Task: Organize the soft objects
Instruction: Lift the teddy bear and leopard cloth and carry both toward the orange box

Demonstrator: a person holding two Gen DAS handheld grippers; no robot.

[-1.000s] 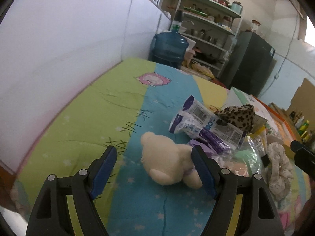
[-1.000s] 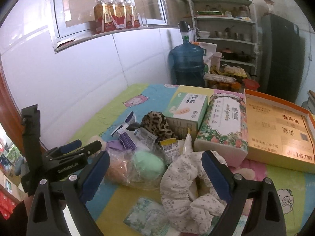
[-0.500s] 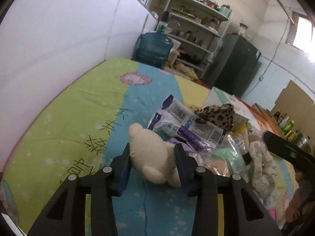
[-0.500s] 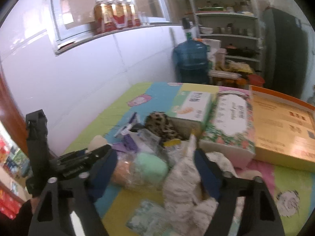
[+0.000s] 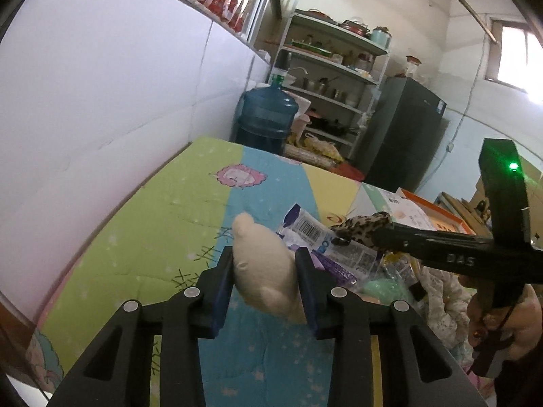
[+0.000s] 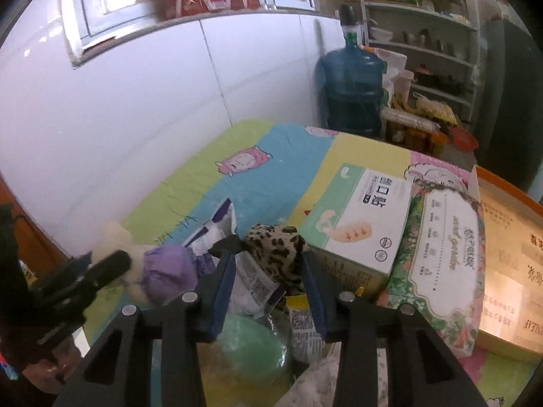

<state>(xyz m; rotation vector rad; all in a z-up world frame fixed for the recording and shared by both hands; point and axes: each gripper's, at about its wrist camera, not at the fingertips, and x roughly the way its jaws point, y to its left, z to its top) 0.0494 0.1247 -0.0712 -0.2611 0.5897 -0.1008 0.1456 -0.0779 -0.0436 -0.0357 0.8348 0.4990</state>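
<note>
A cream plush bear with a purple part hangs just above the striped bedspread. My left gripper is still closing, and its blue pads press into the bear's sides. In the right wrist view the same bear shows at the left, in the left gripper's dark fingers. A leopard-print soft thing lies on the pile and fills the gap of my right gripper. That gripper's jaws are closing and its pads touch the thing on both sides.
Under the right gripper lie a white-purple packet, a bagged green soft ball and a flowered cloth. To the right stand a white-green box, a floral tissue pack and an orange box. A white wall runs along the left.
The left jaws closed from wide open onto the bear and raised it slightly. The right gripper moved from the flowered cloth to the leopard-print thing, and its jaws narrowed around it.
</note>
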